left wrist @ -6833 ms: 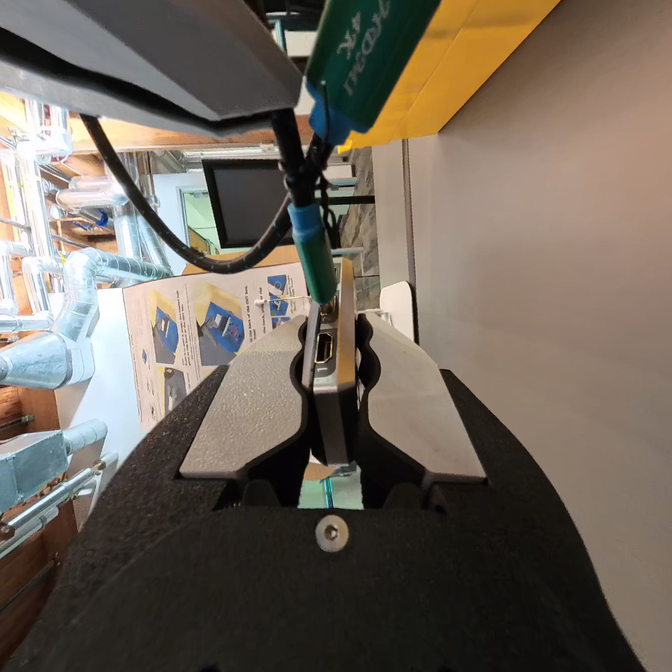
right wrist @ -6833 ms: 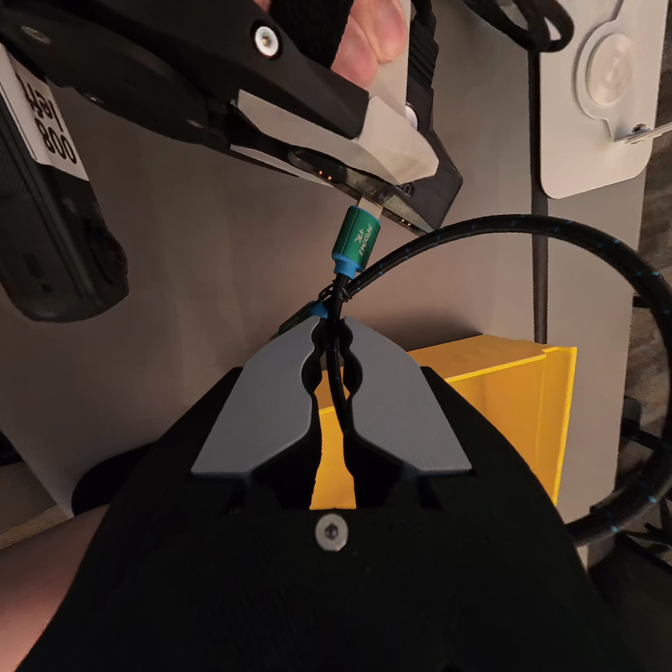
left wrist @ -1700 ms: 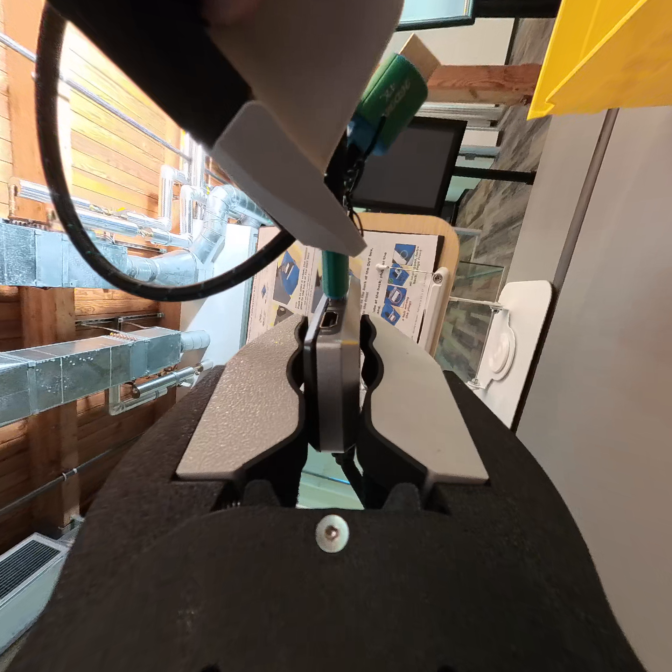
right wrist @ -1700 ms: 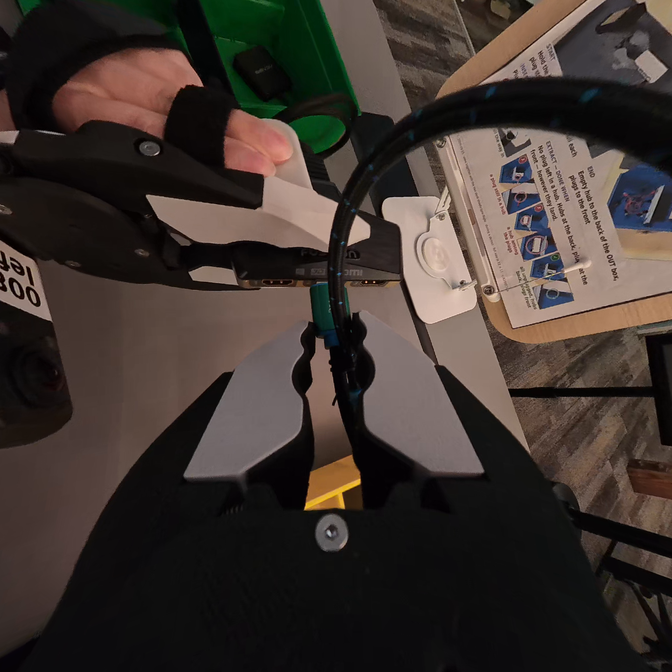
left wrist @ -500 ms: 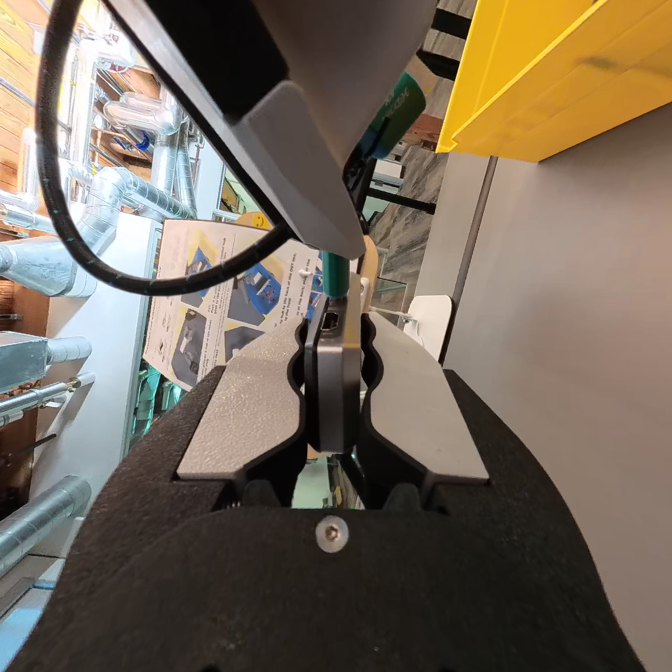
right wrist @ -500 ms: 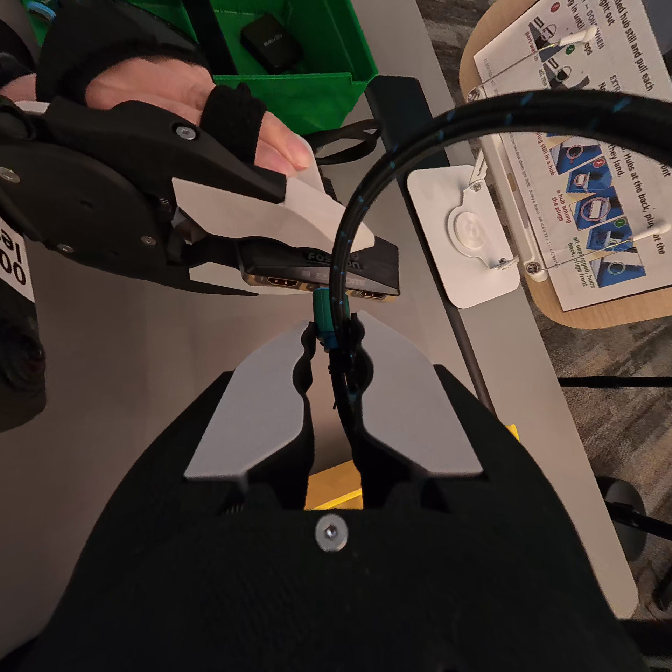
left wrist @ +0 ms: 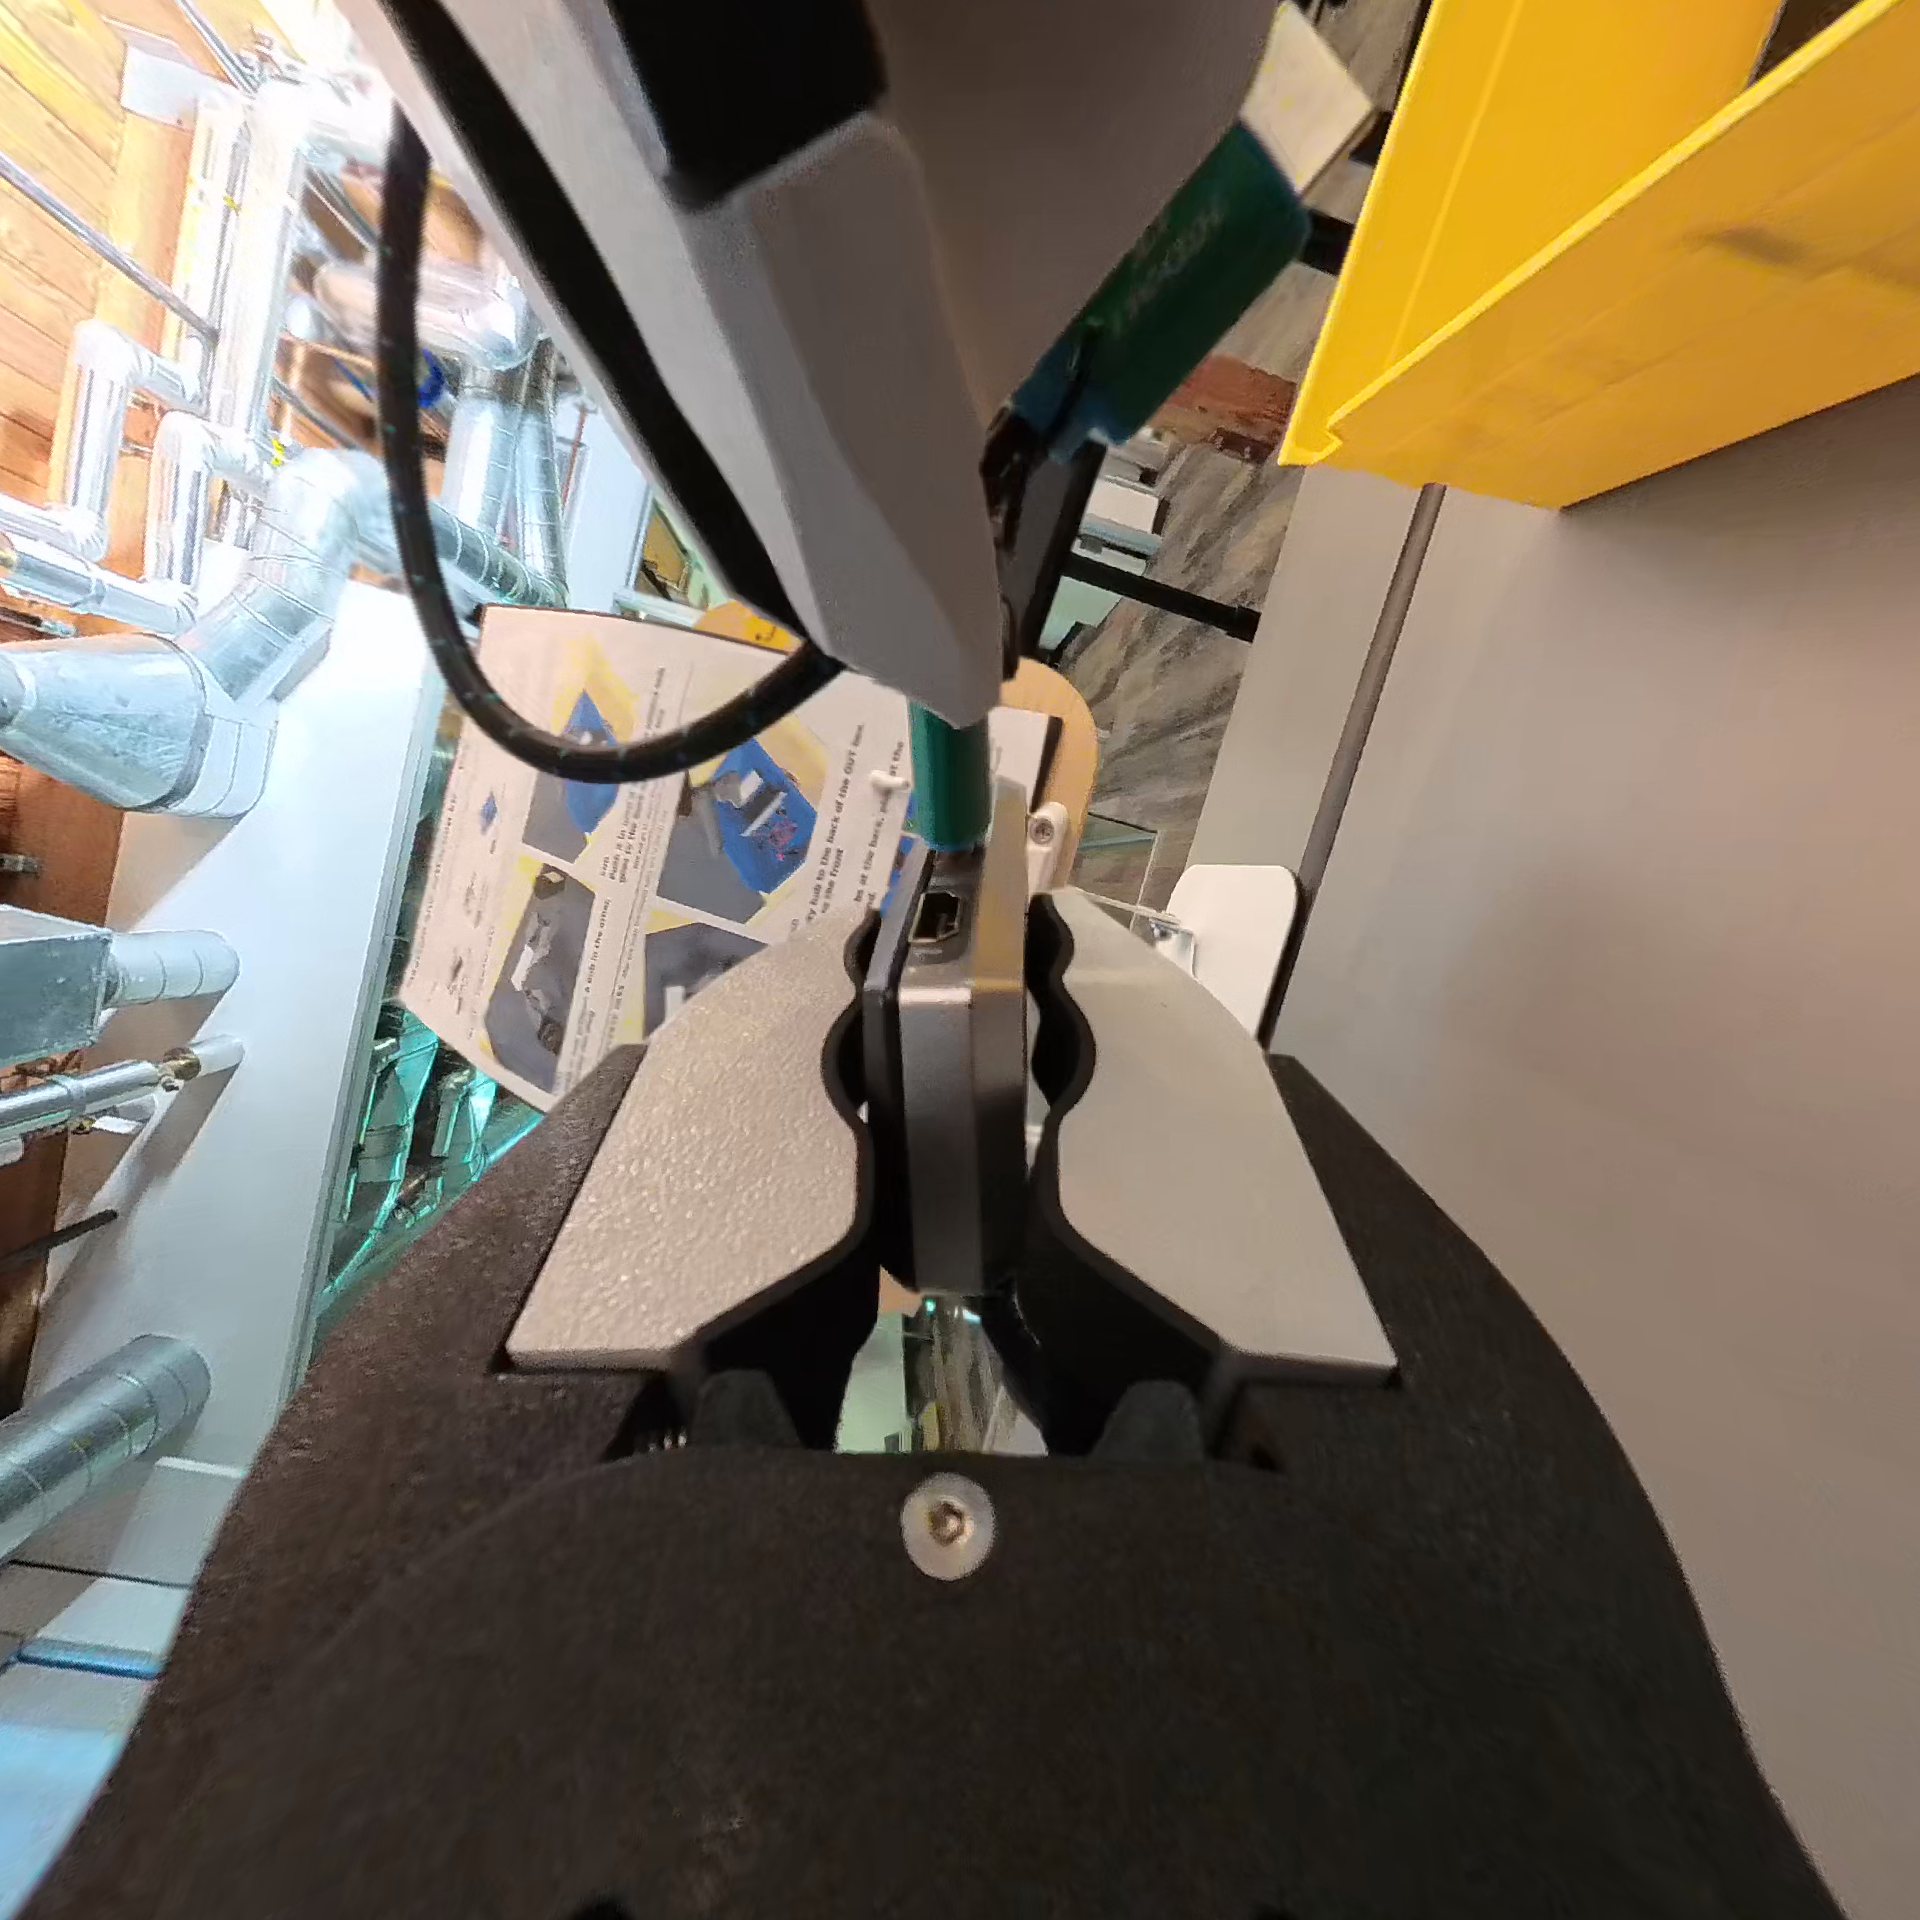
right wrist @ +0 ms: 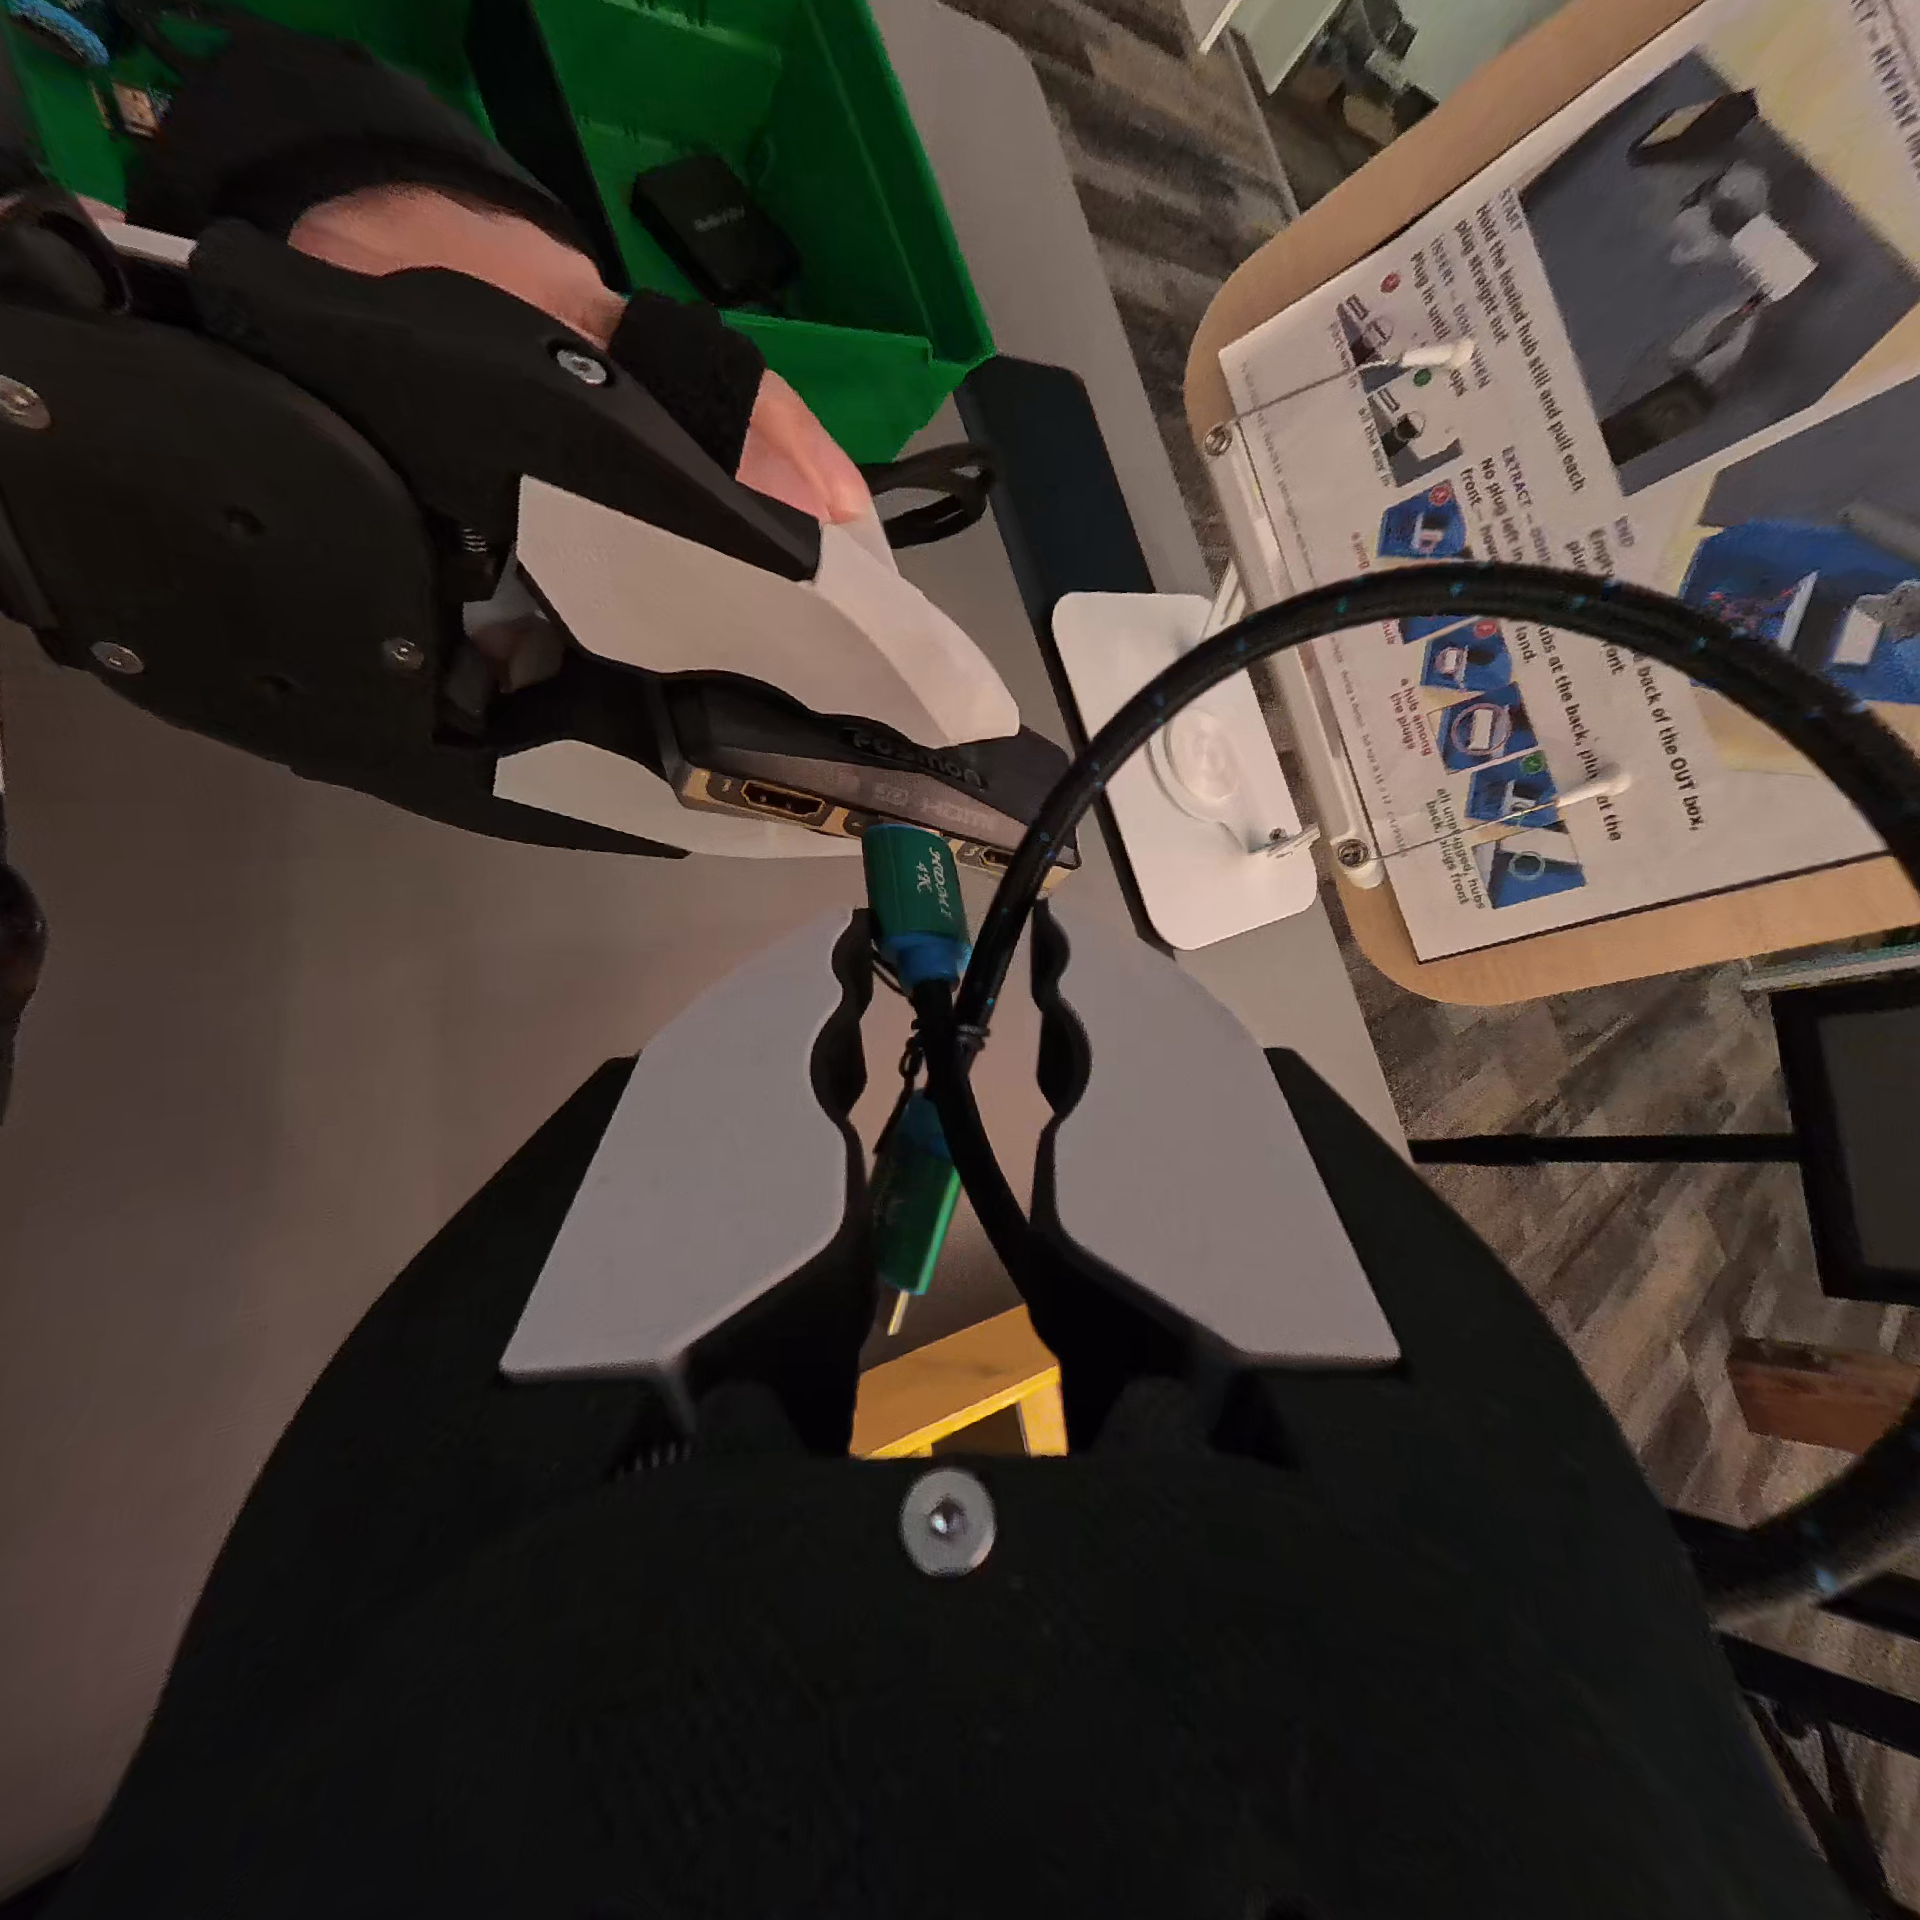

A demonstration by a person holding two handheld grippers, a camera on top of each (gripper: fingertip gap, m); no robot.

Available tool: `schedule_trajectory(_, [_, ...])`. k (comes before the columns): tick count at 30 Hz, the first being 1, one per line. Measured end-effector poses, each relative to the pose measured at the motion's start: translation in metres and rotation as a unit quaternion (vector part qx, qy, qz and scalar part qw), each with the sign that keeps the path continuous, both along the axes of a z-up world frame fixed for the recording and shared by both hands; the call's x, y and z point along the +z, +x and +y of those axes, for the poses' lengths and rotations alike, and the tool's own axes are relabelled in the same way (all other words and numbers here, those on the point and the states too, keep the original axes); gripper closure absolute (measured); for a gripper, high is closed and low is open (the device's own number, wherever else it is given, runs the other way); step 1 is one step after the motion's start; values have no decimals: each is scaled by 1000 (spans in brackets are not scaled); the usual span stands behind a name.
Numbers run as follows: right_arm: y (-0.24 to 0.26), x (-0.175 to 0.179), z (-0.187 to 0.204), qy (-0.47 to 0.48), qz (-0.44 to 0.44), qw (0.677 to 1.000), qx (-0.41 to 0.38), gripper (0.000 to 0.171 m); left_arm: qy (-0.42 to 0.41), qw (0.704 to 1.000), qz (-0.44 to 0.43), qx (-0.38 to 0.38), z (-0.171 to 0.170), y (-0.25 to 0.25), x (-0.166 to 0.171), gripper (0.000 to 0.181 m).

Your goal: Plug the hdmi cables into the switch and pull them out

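Two grippers at work: left gripper (left wrist: 948, 1039), fingers clamped flat on the dark switch (left wrist: 940, 1091), one bare port (left wrist: 937, 922) facing up just past the fingertips; beyond that port, a green plug (left wrist: 951, 784) seated in the switch's edge. Across in the right wrist view, same plug (right wrist: 914, 878) sunk into the middle socket, empty ports on either side of it; right gripper (right wrist: 945, 1029) with fingers spread apart, gripping nothing, braided cable (right wrist: 1049, 831) and a second green plug (right wrist: 912, 1210) hanging loose in the gap between them; yellow bin (right wrist: 951, 1387) showing below the gap. Judged so far: one plug in, grip just let go; second plug not yet seated; pulling out likely all to come.
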State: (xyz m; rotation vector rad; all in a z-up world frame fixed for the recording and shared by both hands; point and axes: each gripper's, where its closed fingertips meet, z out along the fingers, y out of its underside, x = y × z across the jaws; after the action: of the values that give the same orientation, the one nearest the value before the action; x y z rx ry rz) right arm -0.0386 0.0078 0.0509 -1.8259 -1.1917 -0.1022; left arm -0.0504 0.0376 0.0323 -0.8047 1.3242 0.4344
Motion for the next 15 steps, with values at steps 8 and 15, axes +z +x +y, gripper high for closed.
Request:
schedule_trajectory(8, [8,-16,-9,-72,10,997,-3,144,70,997,22,0,-8,4,0,154])
schedule_trajectory(15, [6,-21,-12,-114,28,993,-5,148,88,996,28,2,-10,4,0,154])
